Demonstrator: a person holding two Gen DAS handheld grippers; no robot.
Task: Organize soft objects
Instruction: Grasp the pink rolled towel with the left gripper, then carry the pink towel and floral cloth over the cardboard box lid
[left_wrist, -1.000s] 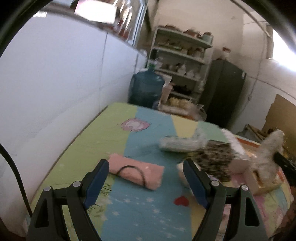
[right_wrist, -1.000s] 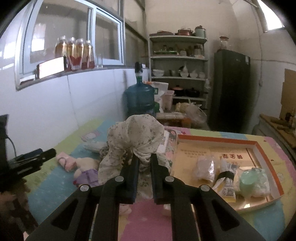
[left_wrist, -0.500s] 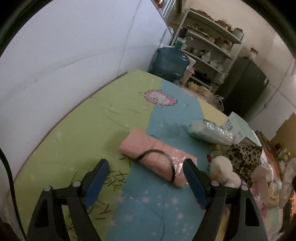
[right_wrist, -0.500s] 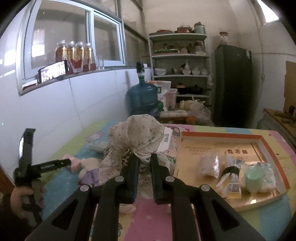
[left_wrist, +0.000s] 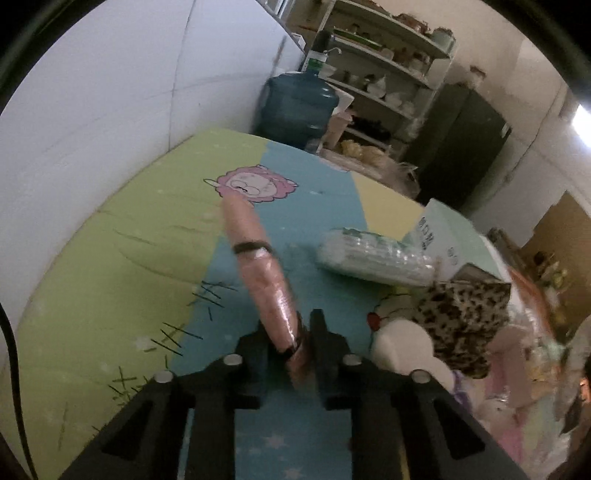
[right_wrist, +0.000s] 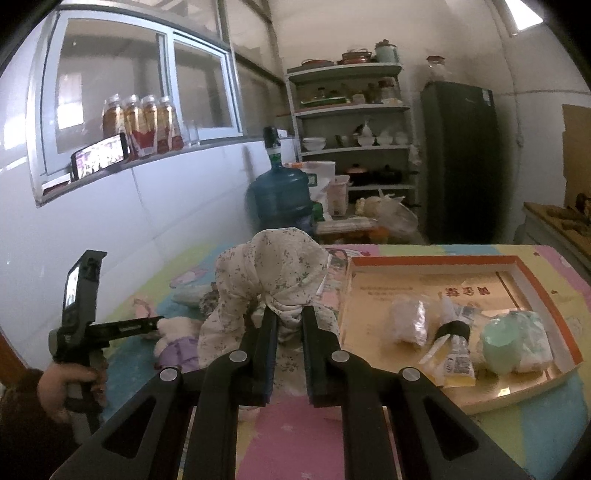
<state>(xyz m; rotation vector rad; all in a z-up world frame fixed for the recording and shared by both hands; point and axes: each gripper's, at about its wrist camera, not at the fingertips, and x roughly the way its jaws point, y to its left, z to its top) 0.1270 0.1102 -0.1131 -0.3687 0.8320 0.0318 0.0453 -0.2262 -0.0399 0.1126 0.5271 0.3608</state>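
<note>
My left gripper is shut on the near end of a pink rolled cloth with a black band around it; the roll sticks out forward, tilted up over the mat. My right gripper is shut on a white floral cloth, which it holds bunched above the table. The left gripper also shows in the right wrist view, low at the left. An orange-rimmed tray at the right holds several wrapped soft items.
A plastic-wrapped pack, a white box, a leopard-print cloth and a white plush toy lie right of the pink roll. A white wall runs along the table's left edge. A blue water jug stands behind the table.
My left gripper went from open above the pink roll to shut on its end, and the roll has turned end-on and lifted. My right gripper has kept its hold on the floral cloth.
</note>
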